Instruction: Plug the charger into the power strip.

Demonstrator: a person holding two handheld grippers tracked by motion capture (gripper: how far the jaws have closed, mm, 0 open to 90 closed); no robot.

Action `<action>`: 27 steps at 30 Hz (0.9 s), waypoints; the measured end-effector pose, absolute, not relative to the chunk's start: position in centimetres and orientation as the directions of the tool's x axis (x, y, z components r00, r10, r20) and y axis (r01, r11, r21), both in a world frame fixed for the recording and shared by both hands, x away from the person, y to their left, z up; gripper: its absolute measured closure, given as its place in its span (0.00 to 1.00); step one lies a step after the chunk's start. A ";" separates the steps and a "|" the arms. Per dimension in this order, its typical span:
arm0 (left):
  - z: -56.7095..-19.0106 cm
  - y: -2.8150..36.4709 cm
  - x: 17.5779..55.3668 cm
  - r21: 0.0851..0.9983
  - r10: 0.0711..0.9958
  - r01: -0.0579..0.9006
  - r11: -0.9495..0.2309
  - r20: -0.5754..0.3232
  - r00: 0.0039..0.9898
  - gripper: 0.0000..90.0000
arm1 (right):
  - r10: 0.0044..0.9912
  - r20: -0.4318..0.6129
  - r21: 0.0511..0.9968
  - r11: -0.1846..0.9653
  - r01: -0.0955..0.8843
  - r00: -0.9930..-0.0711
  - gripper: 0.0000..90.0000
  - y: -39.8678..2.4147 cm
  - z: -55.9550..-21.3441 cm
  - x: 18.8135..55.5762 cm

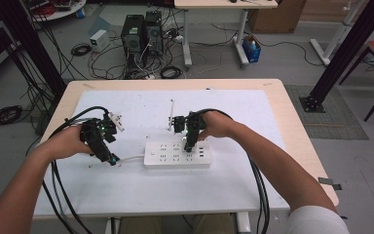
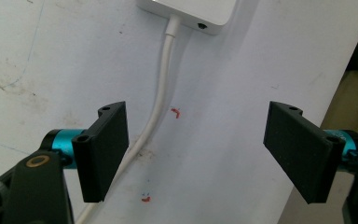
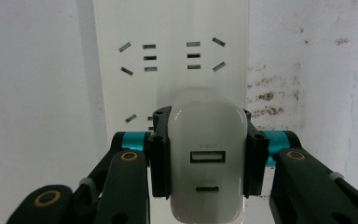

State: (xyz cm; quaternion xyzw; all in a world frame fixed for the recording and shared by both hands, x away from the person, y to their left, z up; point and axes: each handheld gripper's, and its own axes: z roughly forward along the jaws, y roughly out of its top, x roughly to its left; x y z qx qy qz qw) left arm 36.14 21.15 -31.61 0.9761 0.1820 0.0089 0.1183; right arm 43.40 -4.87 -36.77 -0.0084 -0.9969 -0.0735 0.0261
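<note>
At the left of the high view, the left gripper (image 1: 112, 159) rests on the white table (image 1: 126, 195) with its jaws open and empty; in the left gripper view the white cord (image 2: 161, 93) runs between them, untouched. At centre lies the white power strip (image 1: 175, 155). Just right of centre, the right gripper (image 1: 188, 146) points down, its jaws clamped on the flat sides of a white USB charger (image 3: 207, 163) held over the strip's sockets. The charger looks light, rigid and smooth, so it may slip; the side grip suits it. Its prongs are hidden, so whether they are seated cannot be told.
</note>
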 end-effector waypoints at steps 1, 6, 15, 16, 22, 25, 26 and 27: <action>-31.6 21.1 36.1 0.234 0.357 0.353 -0.906 -0.026 0.934 0.25 | 0.013 0.053 0.146 0.989 0.021 -0.998 0.70 -4.9 -36.8 43.4; -31.6 21.1 36.2 0.240 0.356 0.352 -0.905 -0.028 0.934 0.25 | -0.020 -0.031 0.123 0.992 -0.024 -0.999 0.70 -4.3 -37.0 42.1; -31.4 21.7 36.0 0.250 0.365 0.359 -0.899 -0.023 0.931 0.25 | 0.031 0.023 0.206 0.978 0.035 -0.999 0.70 -5.4 -37.4 42.8; -31.4 21.7 36.0 0.251 0.367 0.360 -0.898 -0.022 0.930 0.25 | 0.029 0.010 0.203 0.979 0.030 -1.000 0.70 -5.4 -37.4 42.6; -31.4 21.6 35.9 0.255 0.363 0.356 -0.899 -0.022 0.932 0.25 | 0.028 0.012 0.216 0.976 0.030 -1.000 0.70 -5.5 -37.5 42.6; -31.4 21.5 35.9 0.260 0.365 0.357 -0.897 -0.020 0.931 0.25 | 0.017 0.007 0.216 0.976 0.018 -1.000 0.69 -5.5 -37.5 42.5; -31.4 21.6 35.9 0.256 0.362 0.354 -0.900 -0.017 0.932 0.25 | 0.019 0.007 0.215 0.976 0.020 -1.000 0.69 -5.5 -37.5 42.5; -31.4 21.6 35.9 0.254 0.364 0.357 -0.899 -0.019 0.931 0.25 | 0.016 0.005 0.217 0.976 0.017 -1.000 0.69 -5.5 -37.5 42.5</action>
